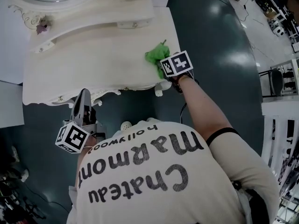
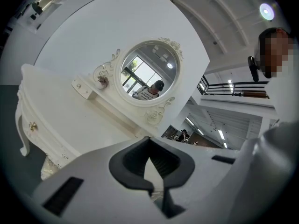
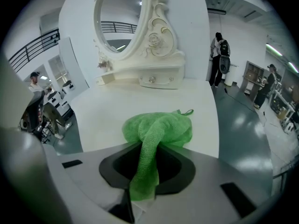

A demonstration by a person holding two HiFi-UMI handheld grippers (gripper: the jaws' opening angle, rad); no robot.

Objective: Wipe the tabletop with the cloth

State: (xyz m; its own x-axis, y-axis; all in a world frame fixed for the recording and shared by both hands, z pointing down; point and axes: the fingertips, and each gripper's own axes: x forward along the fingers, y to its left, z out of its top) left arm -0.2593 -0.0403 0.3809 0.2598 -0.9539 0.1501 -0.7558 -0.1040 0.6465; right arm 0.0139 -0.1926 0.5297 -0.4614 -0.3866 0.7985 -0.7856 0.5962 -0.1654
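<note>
Cloth [image 3: 158,129] sits pinched between the jaws of your right gripper [image 3: 143,175]; one strand runs back through them and the bunched rest lies just ahead, on the tabletop [image 3: 140,99]; beyond the bunch the white top runs on to the mirror [image 3: 119,17]; your left gripper [image 2: 152,171] has its jaws closed on nothing, with the tabletop well ahead of them and untouched; no streak or damp mark tells wiped from unwiped, so judge the wiping barely begun, with nearly the whole top left for you.
</note>
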